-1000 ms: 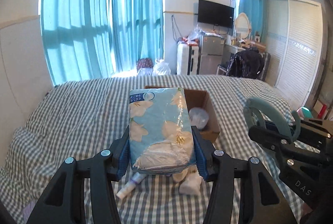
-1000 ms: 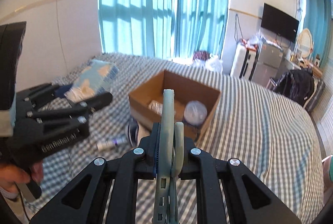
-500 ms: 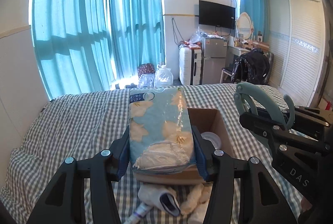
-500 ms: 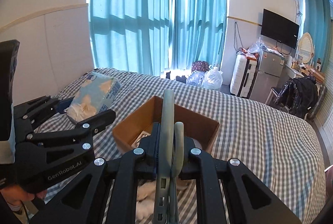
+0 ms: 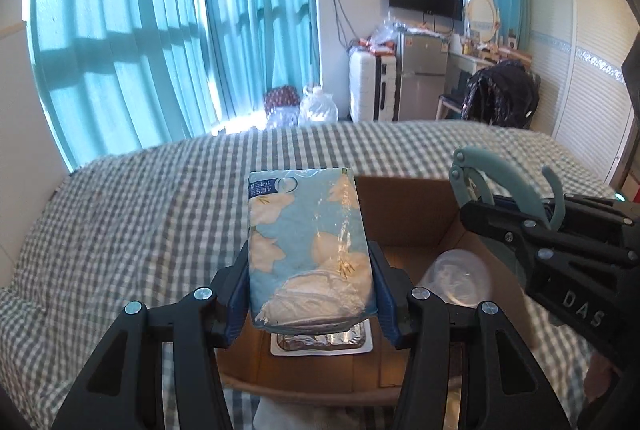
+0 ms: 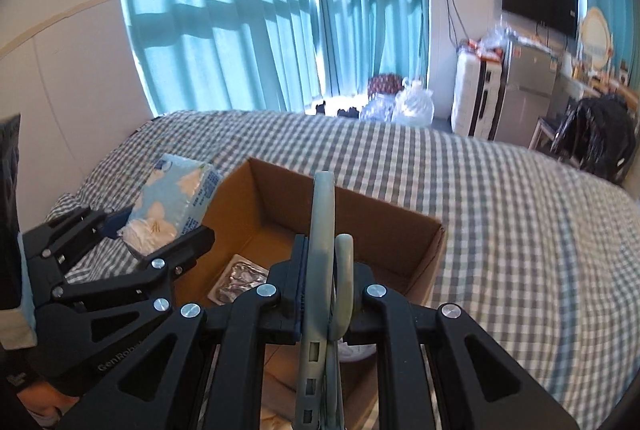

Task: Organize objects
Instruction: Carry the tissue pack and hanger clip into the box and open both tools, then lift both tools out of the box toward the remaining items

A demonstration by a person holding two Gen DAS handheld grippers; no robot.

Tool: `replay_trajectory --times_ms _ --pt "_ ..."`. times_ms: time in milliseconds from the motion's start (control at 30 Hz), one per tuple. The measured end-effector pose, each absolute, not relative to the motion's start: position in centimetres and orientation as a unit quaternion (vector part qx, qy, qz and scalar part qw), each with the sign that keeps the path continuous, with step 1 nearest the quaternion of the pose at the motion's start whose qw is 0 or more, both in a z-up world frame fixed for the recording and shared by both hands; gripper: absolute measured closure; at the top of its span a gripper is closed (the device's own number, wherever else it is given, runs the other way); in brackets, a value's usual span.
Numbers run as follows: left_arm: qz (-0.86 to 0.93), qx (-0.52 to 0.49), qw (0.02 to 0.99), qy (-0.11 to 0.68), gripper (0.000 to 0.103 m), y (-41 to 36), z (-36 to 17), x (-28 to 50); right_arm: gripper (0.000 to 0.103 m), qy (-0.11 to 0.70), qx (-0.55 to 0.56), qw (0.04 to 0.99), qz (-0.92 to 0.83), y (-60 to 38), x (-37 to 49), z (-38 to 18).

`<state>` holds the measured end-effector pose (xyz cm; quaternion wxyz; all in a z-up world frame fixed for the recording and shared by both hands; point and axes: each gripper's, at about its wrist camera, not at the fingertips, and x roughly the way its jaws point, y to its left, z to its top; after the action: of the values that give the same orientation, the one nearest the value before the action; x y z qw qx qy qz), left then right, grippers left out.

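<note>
Your left tool is clamped on the tissue pack, one finger on each long side, and it holds the pack in the air above the near-left part of the cardboard box. In the right wrist view the same pack sits over the left wall of the box, tilted upward, not yet inside. So this object is, in my judgement, only a lowering and a release away from its place.

Inside the box, some things are already put. A foil blister sheet lies flat on the bottom, under the pack, and to its right a clear plastic lid or cup rests on the floor of the box. These I would count as done.

On your right, the right tool is closed tight on a grey-green hook-shaped object, maybe a hanger or clip; I cannot tell exactly which. It hangs over the near side of the box, with its curved end forward. It also seems ready to go in.

What is left: both held objects must still be released into the box. At the bottom edge of the left wrist view, something white lies on the checked bed just in front of the box; I think it waits for collecting too, but it is mostly hidden.
</note>
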<state>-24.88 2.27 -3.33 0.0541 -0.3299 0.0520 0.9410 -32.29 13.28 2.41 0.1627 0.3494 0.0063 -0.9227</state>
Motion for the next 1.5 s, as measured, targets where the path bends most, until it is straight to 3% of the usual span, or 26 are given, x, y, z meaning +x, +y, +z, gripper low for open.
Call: replay_trajectory --times_ms 333,500,533,600,667,800,867,1067,1267,1500 --pt "0.929 -0.363 0.052 0.051 0.049 1.7 -6.8 -27.0 0.091 -0.013 0.376 0.175 -0.910 12.8 -34.7 -0.8" --pt "0.931 -0.359 0.051 0.053 0.044 1.7 -6.4 -26.3 0.089 -0.028 0.371 0.176 -0.912 13.0 -34.0 -0.3" --pt "0.933 -0.352 0.049 0.060 0.040 1.8 -6.0 -25.9 0.087 -0.030 0.366 0.173 -0.914 13.2 -33.7 0.1" --pt "0.936 -0.341 0.043 0.071 0.029 1.8 -4.8 -25.2 0.067 -0.034 0.357 0.165 -0.919 13.5 -32.8 1.3" --pt "0.940 -0.329 0.040 0.075 0.024 1.6 -3.6 -24.5 0.058 -0.041 0.345 0.161 -0.924 13.8 -31.8 2.9" --pt "0.948 -0.309 0.031 0.070 0.018 0.7 -0.2 -22.3 0.052 -0.027 0.324 0.158 -0.933 13.9 -28.7 6.1" --pt "0.955 -0.289 0.024 0.067 0.005 0.0 1.9 -20.5 0.042 -0.019 0.312 0.153 -0.938 14.0 -26.9 8.0" --pt "0.965 -0.256 0.013 0.058 0.000 -2.0 6.7 -15.8 0.023 -0.012 0.273 0.139 -0.952 13.9 -20.7 13.3" --pt "0.968 -0.246 -0.003 0.055 0.000 -3.4 8.9 -11.5 0.019 0.014 0.252 0.133 -0.958 12.3 -15.1 15.9" --pt "0.968 -0.246 -0.008 0.057 0.000 -5.7 8.2 -7.9 0.017 0.032 0.258 0.131 -0.957 10.8 -10.8 14.5"
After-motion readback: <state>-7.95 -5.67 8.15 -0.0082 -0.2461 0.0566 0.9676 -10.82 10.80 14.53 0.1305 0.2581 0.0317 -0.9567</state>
